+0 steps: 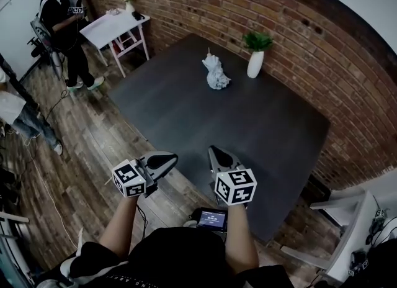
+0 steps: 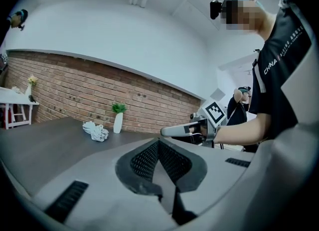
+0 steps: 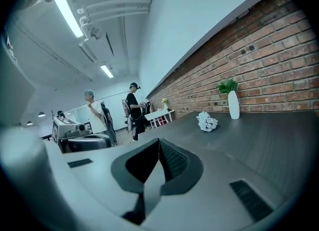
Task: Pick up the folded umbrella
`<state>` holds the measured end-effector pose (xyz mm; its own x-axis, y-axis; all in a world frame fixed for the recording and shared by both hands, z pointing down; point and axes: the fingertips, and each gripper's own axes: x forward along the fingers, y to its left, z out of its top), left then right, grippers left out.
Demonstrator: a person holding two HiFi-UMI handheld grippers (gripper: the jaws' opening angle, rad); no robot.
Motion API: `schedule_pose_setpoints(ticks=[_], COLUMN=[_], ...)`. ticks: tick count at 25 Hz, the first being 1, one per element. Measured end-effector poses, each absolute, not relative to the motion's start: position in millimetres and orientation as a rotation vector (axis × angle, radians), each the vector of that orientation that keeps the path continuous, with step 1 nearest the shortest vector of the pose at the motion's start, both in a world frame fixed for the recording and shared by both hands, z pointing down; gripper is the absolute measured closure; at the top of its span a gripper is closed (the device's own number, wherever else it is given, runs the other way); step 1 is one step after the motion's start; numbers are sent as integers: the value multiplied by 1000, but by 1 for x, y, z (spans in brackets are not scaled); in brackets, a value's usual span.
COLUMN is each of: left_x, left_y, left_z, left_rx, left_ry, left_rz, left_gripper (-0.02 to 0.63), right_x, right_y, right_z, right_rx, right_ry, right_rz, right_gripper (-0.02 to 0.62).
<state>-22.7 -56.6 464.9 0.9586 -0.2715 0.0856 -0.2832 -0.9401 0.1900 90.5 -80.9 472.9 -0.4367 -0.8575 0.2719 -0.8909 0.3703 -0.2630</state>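
The folded umbrella (image 1: 216, 73) is a white, crumpled bundle lying on the far part of the dark table (image 1: 186, 113), next to a white vase. It also shows in the left gripper view, umbrella (image 2: 95, 131), and in the right gripper view, umbrella (image 3: 207, 121). Both grippers hover side by side at the table's near edge, far short of it. My left gripper (image 1: 169, 157) is shut and holds nothing, its jaws (image 2: 158, 143) meeting at the tip. My right gripper (image 1: 214, 151) is shut and empty too (image 3: 159, 142).
A white vase with a green plant (image 1: 255, 62) stands just right of the umbrella, near the brick wall (image 1: 298, 38). A small white side table (image 1: 115, 26) and two people (image 1: 62, 26) are at the far left. A white chair (image 1: 347, 218) stands at the right.
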Motion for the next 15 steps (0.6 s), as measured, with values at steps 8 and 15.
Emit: schedule_pose_setpoints(ticks=[8, 15], left_x=[-12, -8], left_y=[-86, -111], left_z=[473, 480], left_rx=[2893, 2872], left_ry=[-444, -442], left_rz=[100, 106], left_gripper=[604, 604], right_x=[106, 106], right_y=[-115, -139], right_z=[479, 486], right_rx=[1592, 1572], right_ry=[-2532, -2528], right_rz=[596, 612], right_gripper=[584, 584])
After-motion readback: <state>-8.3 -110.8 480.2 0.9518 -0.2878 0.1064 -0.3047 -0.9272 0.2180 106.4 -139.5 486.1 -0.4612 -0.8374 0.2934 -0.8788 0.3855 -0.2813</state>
